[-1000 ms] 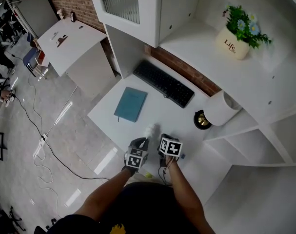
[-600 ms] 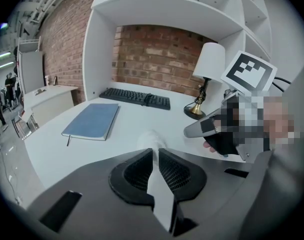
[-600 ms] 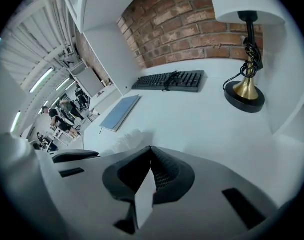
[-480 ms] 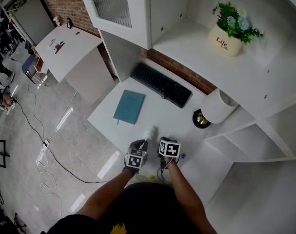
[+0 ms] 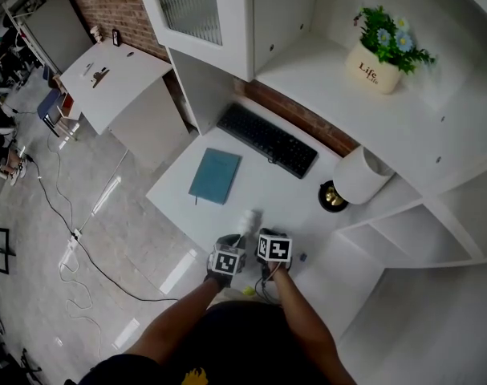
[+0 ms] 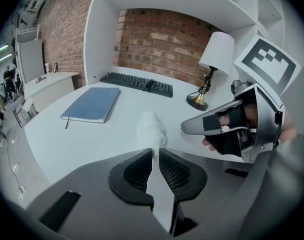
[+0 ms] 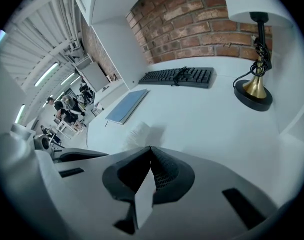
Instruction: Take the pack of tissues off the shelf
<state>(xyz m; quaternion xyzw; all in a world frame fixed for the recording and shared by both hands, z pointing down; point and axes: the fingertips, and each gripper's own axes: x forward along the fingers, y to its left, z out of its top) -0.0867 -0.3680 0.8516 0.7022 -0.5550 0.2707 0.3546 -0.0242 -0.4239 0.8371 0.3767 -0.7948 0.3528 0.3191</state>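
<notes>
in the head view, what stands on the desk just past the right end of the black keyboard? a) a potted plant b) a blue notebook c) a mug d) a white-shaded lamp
d: the lamp, white shade over a brass base, stands by the right end of the keyboard on the desk.

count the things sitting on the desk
4: the keyboard at the back, the blue notebook nearer on the left, the lamp at the right, the white tissue pack near the front edge of the desk. The person's arms hide part of that edge.
</notes>
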